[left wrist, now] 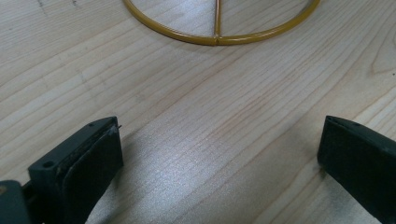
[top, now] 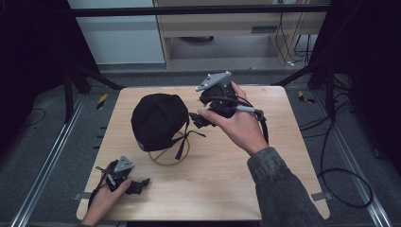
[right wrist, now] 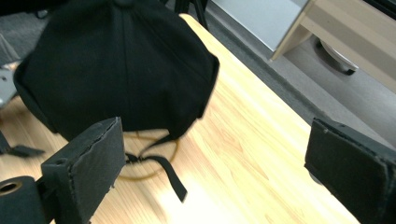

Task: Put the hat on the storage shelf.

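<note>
Dark framing and grey floor surround a pale wooden table (top: 283, 156). Left of the table's centre, a black cap (top: 158, 120) sits on a yellow wire stand (top: 169, 158); the stand's ring base rests flat on the wood, and the cap's strap (top: 181, 144) hangs down over it.

Step in hand, as a judgement: the right gripper (top: 201, 118) is lining up on the cap, probably to lift it off the stand. To do this well, approach level with the cap's right edge, take fabric only, and keep the pads away from the wire and the loose strap. Lift straight up so the stand does not tip.

Right gripper: just right of the cap, jaws spread wide, holding nothing; contact with the fabric cannot be confirmed from the high view.

Left gripper (top: 137, 184): near the table's near-left corner, low over the wood, jaws wide apart and empty, aimed at the stand's ring.
</note>
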`<state>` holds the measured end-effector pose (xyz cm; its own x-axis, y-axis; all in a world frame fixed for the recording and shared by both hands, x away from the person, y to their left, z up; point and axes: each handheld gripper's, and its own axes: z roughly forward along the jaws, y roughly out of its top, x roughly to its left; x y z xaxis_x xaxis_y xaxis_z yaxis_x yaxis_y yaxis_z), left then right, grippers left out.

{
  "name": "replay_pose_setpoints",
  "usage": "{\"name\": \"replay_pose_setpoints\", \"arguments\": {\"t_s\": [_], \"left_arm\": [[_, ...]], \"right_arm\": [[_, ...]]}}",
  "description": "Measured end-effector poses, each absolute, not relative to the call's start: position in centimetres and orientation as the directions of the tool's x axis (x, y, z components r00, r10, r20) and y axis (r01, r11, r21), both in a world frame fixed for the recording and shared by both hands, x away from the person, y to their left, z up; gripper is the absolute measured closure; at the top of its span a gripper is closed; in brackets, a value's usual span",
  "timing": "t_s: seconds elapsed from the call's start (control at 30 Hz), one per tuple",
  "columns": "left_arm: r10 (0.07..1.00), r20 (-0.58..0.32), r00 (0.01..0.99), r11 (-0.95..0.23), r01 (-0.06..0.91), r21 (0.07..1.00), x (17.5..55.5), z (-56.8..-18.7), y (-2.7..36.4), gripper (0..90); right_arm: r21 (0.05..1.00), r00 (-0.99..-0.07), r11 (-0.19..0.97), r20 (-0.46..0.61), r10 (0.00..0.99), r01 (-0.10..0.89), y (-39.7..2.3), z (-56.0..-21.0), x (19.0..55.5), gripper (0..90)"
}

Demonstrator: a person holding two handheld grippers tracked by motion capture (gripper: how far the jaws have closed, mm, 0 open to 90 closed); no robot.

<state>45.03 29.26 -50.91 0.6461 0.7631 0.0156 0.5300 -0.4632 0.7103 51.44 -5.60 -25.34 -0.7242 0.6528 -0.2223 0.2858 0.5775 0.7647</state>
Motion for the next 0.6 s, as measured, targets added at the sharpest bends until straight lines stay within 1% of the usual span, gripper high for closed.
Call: {"name": "replay_pose_setpoints", "arguments": {"t_s": [0.07, 0.1, 0.13, 0.2, 0.4, 0.6], "left_arm": [[0.763, 0.016, 0.646, -0.463, 0.53, 0.71, 45.0, -50.9, 29.3, 0.0], [0.763, 0.016, 0.646, -0.463, 0.53, 0.71, 45.0, -50.9, 29.3, 0.0], [0.763, 0.016, 0.646, -0.463, 0.53, 0.71, 45.0, -50.9, 29.3, 0.0], [0.763, 0.016, 0.646, -0.462, 0.529, 0.712, 45.0, -50.9, 29.3, 0.0], [0.764, 0.016, 0.645, -0.462, 0.529, 0.712, 45.0, -50.9, 29.3, 0.0], [0.764, 0.016, 0.645, -0.462, 0.529, 0.712, 45.0, -50.9, 29.3, 0.0]], "right_arm": [[0.763, -0.721, 0.579, -0.225, 0.655, 0.288, -6.0, -25.5, 51.3, 5.7], [0.76, -0.718, 0.58, -0.226, 0.658, 0.292, -6.4, -25.6, 51.1, 7.0], [0.753, -0.704, 0.588, -0.243, 0.668, 0.297, -7.1, -26.0, 50.8, 11.0], [0.753, -0.701, 0.587, -0.246, 0.669, 0.297, -7.5, -26.1, 50.6, 12.1], [0.737, -0.706, 0.608, -0.259, 0.659, 0.296, -9.4, -27.6, 49.3, 11.9], [0.733, -0.69, 0.607, -0.269, 0.672, 0.305, -11.3, -29.4, 48.3, 11.5]]}}
